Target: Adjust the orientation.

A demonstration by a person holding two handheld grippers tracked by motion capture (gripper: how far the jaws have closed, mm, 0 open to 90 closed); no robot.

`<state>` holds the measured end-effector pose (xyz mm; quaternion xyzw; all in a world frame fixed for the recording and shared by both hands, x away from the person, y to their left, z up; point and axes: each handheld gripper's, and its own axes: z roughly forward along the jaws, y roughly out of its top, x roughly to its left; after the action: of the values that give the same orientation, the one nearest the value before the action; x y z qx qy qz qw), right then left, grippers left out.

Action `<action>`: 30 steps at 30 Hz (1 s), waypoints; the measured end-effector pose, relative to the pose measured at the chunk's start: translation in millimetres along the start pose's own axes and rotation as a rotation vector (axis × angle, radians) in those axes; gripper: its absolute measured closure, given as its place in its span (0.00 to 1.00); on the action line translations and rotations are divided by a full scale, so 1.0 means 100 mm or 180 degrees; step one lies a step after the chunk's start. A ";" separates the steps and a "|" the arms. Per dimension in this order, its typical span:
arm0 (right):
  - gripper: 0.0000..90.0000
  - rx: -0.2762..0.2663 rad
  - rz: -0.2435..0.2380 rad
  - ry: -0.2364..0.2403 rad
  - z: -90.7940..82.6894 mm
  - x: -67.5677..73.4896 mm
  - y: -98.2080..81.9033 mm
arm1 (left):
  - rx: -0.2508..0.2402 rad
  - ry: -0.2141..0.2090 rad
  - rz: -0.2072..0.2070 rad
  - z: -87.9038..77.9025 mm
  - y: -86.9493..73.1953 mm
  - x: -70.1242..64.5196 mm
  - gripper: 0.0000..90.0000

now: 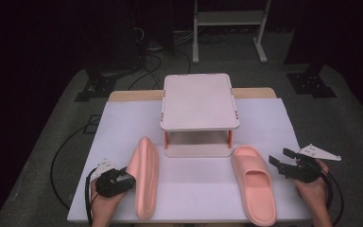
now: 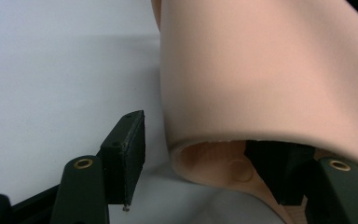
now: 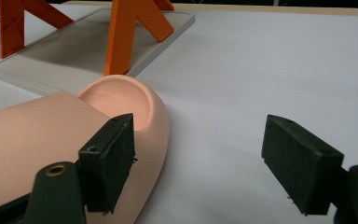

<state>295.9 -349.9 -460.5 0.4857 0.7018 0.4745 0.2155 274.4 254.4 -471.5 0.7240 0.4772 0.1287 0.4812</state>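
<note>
Your left hand-held gripper (image 2: 193, 163) straddles the strap of the left slipper (image 1: 144, 177), which stands tipped on its edge: one pad is inside the opening, the other (image 2: 126, 156) just outside, not yet pressing. Squeeze off-centre and the soft strap may fold, letting the slipper flop flat. Your right hand-held gripper (image 3: 205, 163) hangs open and empty, just beside the right slipper (image 1: 254, 182) lying flat on the worktop (image 1: 194, 184), near the two-tier rack (image 1: 199, 113).

A wooden-edged table (image 1: 123, 96) covered by a white sheet carries a small white two-tier rack with orange legs (image 1: 199, 101) at 12 o'clock. A pink foam slipper tipped on its side (image 1: 144, 177) lies at 8 o'clock; a second pink foam slipper, sole down (image 1: 254, 182), lies at 4 o'clock.
</note>
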 end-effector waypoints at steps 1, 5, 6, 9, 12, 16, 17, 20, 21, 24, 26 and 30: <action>0.28 0.0000 0.0003 0.0001 0.00 0.00 0.00 | 0.0008 -0.0005 0.0001 0.00 0.00 -0.01 0.42; 0.28 -0.0005 -0.0009 0.0001 0.01 0.00 0.00 | -0.0001 -0.0024 -0.0016 0.01 0.01 -0.01 0.43; 0.28 -0.0003 -0.0005 0.0004 0.01 0.00 0.00 | 0.0000 -0.0023 -0.0012 0.00 0.01 -0.01 0.43; 0.28 0.0002 0.0003 0.0013 0.01 0.00 0.00 | -0.0002 -0.0037 -0.0019 0.00 0.01 -0.02 0.44; 0.28 0.0003 0.0000 0.0017 0.02 0.00 0.00 | -0.0024 -0.0079 -0.0035 0.01 0.02 -0.03 0.44; 0.28 0.0004 0.0006 0.0022 0.01 0.00 0.00 | -0.0053 -0.0108 -0.0028 0.02 0.04 -0.10 0.44; 0.28 0.0007 0.0009 0.0023 0.01 0.00 0.00 | -0.0049 -0.0117 0.0004 0.03 0.05 -0.11 0.44; 0.28 0.0008 0.0004 0.0024 0.00 -0.01 0.00 | -0.0070 -0.0128 0.0021 0.04 0.06 -0.14 0.43; 0.28 0.0008 0.0004 0.0023 0.00 -0.01 0.00 | -0.0071 -0.0133 0.0021 0.03 0.07 -0.15 0.43; 0.28 0.0008 -0.0005 0.0027 0.01 -0.01 -0.01 | -0.0086 -0.0119 0.0074 0.04 0.08 -0.18 0.42; 0.28 0.0015 -0.0007 0.0029 0.01 -0.01 -0.01 | -0.0094 -0.0115 0.0084 0.04 0.09 -0.19 0.41; 0.28 0.0011 -0.0009 0.0033 0.01 -0.01 -0.01 | -0.0129 -0.0119 0.0127 0.03 0.12 -0.24 0.41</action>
<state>296.3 -350.1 -461.7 0.4826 0.7043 0.4755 0.2117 270.6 231.9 -457.1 0.7257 0.4509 0.1343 0.5020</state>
